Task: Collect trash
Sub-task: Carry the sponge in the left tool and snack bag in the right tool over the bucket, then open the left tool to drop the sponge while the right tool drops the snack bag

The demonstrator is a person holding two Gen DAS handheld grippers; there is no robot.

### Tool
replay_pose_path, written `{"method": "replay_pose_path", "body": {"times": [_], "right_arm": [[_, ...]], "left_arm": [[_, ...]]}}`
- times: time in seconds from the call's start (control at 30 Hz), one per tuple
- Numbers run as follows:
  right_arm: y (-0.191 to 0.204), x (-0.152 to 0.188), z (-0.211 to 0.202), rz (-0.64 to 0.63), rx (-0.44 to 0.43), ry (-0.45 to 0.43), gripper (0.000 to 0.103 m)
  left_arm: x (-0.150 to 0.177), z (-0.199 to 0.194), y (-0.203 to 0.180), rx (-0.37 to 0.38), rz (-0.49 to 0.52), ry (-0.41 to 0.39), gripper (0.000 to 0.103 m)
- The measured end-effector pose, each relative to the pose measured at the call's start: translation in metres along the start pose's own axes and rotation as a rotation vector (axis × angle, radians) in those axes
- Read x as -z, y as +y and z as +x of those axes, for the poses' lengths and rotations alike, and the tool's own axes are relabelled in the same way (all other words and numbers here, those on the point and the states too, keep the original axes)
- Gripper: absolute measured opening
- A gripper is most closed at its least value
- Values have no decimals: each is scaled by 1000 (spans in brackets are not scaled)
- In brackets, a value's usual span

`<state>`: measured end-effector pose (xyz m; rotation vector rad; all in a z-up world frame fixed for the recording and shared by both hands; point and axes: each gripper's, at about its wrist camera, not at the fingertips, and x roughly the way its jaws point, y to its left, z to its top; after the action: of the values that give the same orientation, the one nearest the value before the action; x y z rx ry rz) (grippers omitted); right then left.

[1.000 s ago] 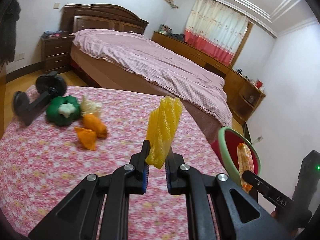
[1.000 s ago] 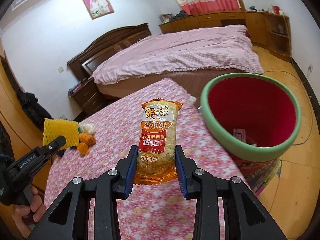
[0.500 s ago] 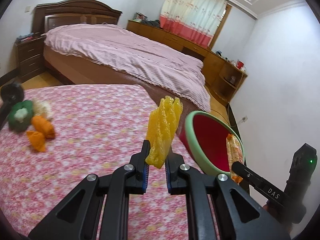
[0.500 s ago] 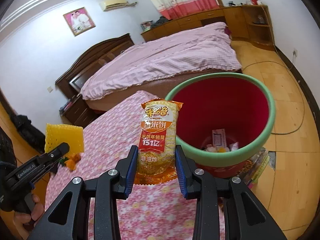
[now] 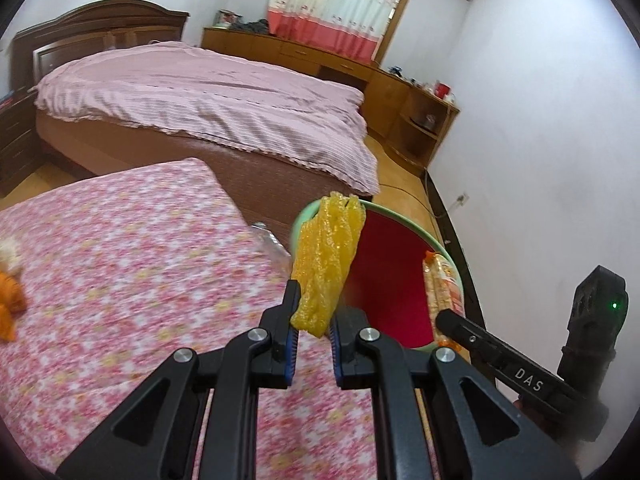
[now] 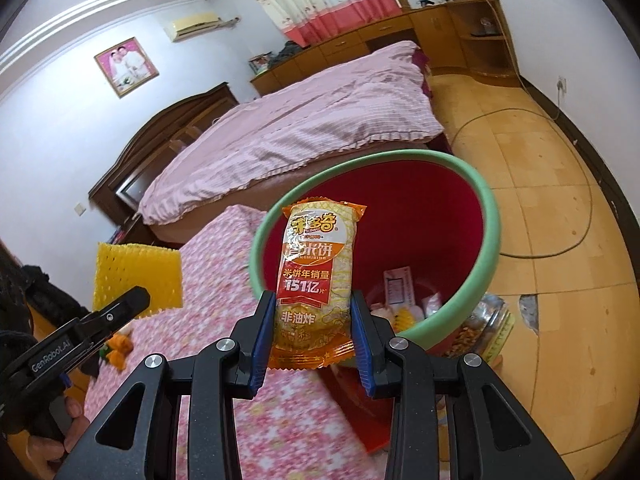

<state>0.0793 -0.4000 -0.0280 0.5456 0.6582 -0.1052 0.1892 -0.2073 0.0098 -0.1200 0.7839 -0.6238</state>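
Observation:
My left gripper (image 5: 313,320) is shut on a yellow foam net sleeve (image 5: 326,264) and holds it upright at the table's right edge, beside the bin. The sleeve also shows in the right wrist view (image 6: 138,280). My right gripper (image 6: 313,326) is shut on an orange rice cracker packet (image 6: 316,280), held upright over the near rim of the red bin with a green rim (image 6: 494,240). The bin (image 5: 394,280) stands on the floor beside the table and holds several bits of trash (image 6: 396,292). The packet also shows in the left wrist view (image 5: 442,292).
The table has a pink floral cloth (image 5: 120,272). Orange wrappers (image 5: 10,304) lie at its left. A clear plastic piece (image 5: 268,240) lies at the table edge. A bed with a pink cover (image 5: 208,96) stands behind. A snack bag (image 6: 480,328) lies on the floor by the bin.
Both grippers have moved right toward the bin with their loads. The bin is nearer in both views, and the packet is over its rim now.

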Motion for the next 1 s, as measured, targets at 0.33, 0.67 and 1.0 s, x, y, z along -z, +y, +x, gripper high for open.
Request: {"method": "replay_pose_path", "body": {"times": [0.33, 0.67, 1.0], "right_arm": [[-26, -10, 11, 39, 27, 4, 36], [-42, -13, 20, 67, 42, 13, 36], [-48, -14, 27, 76, 42, 25, 36]], "left_arm": [[-2, 48, -27, 45, 48, 66, 13], [2, 72, -41, 56, 85, 106, 16], [3, 82, -42, 6, 94, 125, 39]]}}
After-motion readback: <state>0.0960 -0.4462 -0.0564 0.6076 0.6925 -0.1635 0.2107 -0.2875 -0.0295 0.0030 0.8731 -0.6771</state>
